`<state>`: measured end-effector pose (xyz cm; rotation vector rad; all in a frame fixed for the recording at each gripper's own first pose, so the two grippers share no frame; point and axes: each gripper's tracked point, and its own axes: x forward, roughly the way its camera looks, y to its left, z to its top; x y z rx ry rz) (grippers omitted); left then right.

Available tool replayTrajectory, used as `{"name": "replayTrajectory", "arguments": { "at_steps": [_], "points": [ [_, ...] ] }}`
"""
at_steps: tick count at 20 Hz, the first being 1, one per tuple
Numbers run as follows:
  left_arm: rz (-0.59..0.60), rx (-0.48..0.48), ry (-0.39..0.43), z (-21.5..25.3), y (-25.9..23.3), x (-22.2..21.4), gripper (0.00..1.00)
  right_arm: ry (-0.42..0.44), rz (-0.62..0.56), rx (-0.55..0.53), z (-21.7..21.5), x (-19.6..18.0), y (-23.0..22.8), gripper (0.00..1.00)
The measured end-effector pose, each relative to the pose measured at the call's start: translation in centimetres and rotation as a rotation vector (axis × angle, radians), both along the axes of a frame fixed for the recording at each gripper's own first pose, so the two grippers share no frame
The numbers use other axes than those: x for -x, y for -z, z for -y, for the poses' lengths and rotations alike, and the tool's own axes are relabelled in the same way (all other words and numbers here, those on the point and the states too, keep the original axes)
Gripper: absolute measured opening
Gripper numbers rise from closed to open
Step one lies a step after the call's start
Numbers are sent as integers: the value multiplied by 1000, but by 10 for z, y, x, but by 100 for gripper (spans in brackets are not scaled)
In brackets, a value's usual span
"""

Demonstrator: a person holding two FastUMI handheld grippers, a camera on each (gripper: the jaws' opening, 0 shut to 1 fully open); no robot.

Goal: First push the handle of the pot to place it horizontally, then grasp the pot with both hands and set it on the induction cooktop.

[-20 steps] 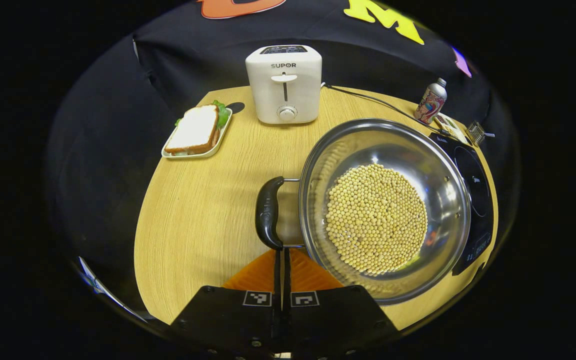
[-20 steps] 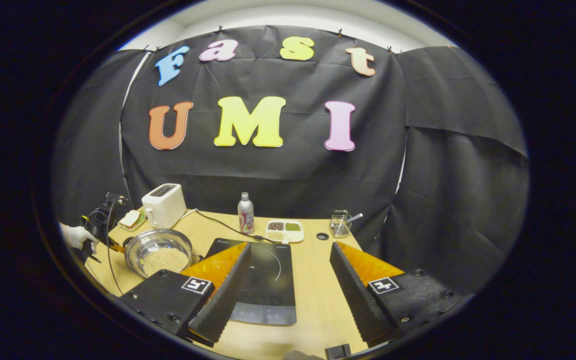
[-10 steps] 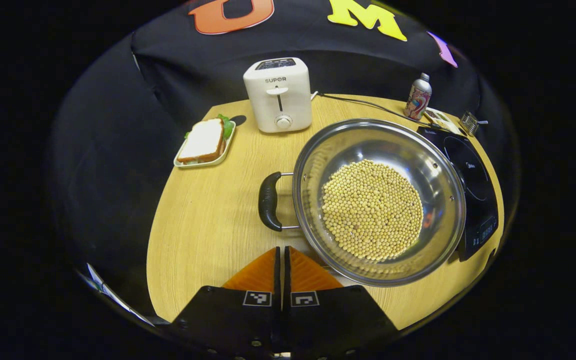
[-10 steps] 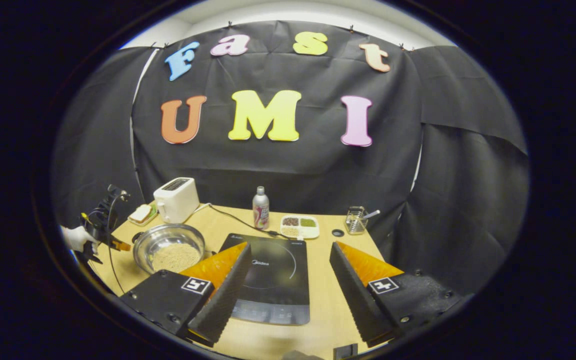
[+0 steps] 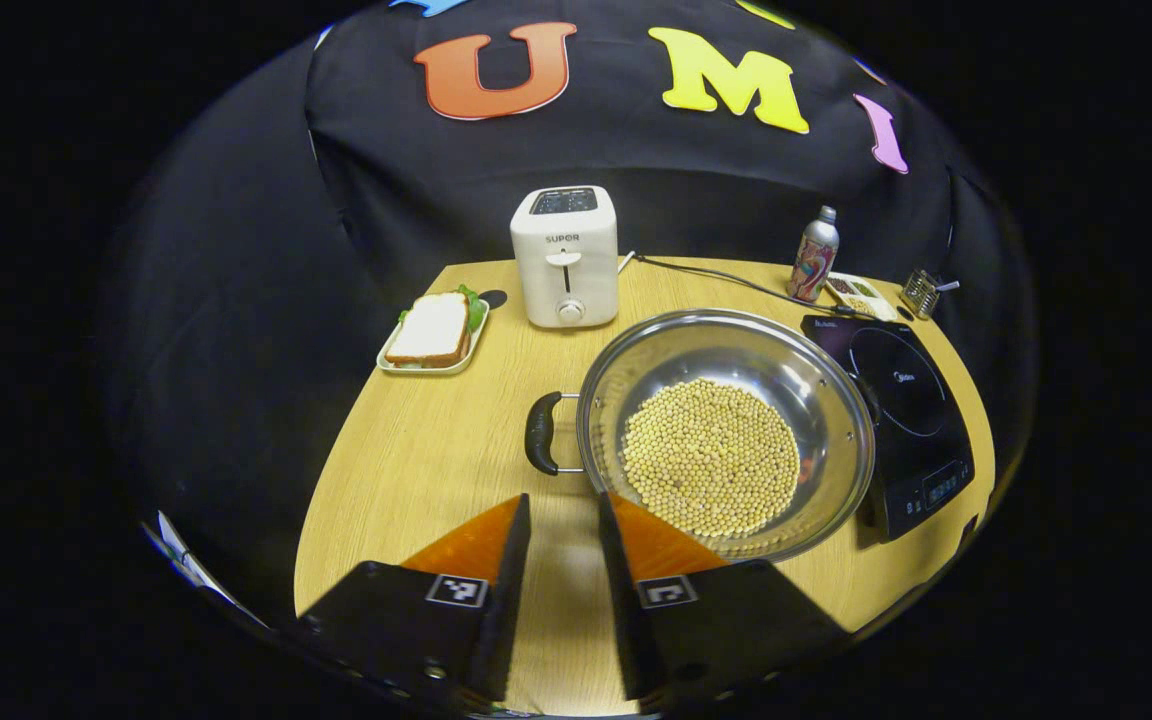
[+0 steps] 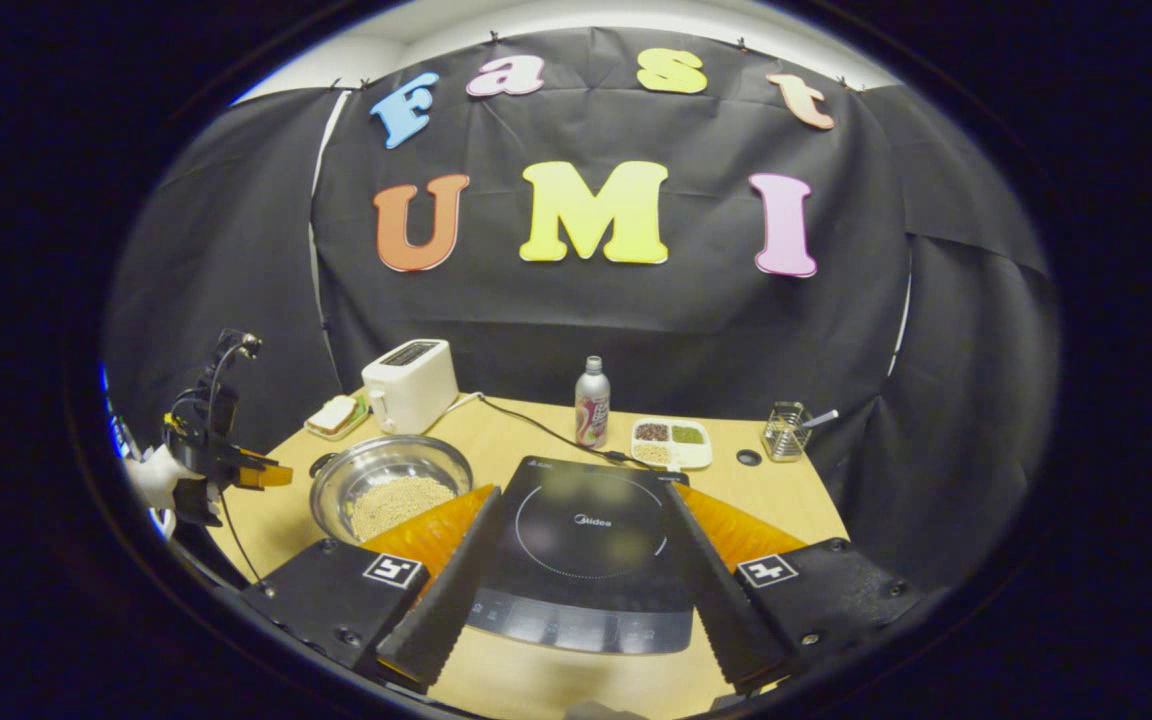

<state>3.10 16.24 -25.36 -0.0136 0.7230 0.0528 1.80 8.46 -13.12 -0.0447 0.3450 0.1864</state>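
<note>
The left tongs (image 5: 564, 510) have backed off the pot (image 5: 726, 432) and parted, empty. Pot sits mid-frame on the worktop (image 5: 416, 460), touching the Midea cooktop (image 5: 911, 420); right tongs (image 6: 581, 505) gape.

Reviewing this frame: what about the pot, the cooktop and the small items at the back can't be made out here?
- Steel pot of soybeans: its far handle, toward the black induction cooktop, is hidden by the pot's rim in the left gripper view.
- Cooktop's front control strip: blurred in the right gripper view, partly behind the right gripper's fingers.
- White divided tray: its contents are too small to identify.
- Wire basket: its contents are too small to identify.
</note>
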Motion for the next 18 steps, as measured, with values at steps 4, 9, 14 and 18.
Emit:
{"name": "replayTrajectory", "arguments": {
  "at_steps": [4,9,14,18],
  "points": [
    [28,12,-42,-12,-11,-7,94,-51,-43,-36,-22,-7,13,97],
    [63,-9,-61,-24,-20,-23,97,-100,-133,-63,-46,-20,39,99],
    [41,-51,-31,-26,-13,-37,97,-129,-214,-63,-69,-38,66,99],
    [9,-57,-24,-28,3,-51,97,-131,-300,-89,-90,-52,93,99]
  ]
}}
